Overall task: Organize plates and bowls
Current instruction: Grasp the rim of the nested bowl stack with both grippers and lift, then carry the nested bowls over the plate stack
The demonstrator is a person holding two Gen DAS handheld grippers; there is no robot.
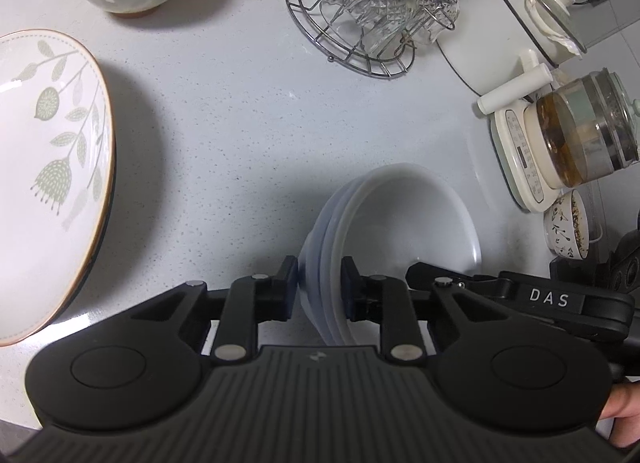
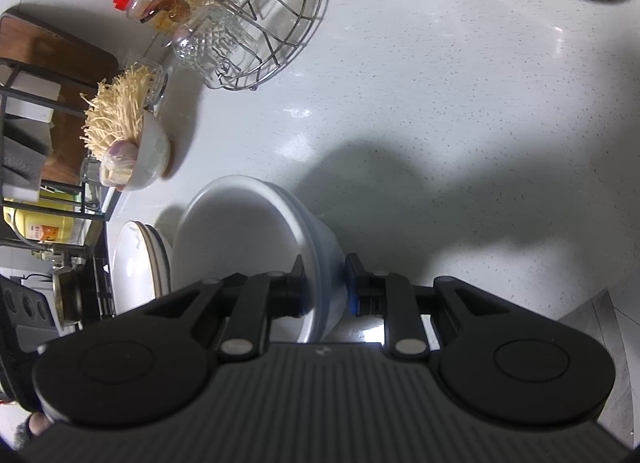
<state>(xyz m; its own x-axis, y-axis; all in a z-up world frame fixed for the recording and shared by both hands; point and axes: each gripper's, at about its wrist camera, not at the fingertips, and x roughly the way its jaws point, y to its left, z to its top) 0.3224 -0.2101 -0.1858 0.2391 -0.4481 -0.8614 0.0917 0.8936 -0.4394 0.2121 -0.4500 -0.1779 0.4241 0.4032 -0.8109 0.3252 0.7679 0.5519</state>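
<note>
White stacked bowls (image 1: 400, 215) in both grippers' grip.

Left gripper (image 1: 319, 287) points steeply down, its pads closed on the rim of the bowls (image 1: 404, 215). Right gripper (image 2: 324, 283) points steeply down too, pinching the opposite rim. A fingertip (image 1: 624, 411) shows beside the left gripper's body.

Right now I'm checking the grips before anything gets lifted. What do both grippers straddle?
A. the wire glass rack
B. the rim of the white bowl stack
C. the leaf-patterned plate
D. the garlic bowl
B: the left gripper and the right gripper each have one finger inside and one outside the rim of the white bowl stack, from opposite sides.
</note>
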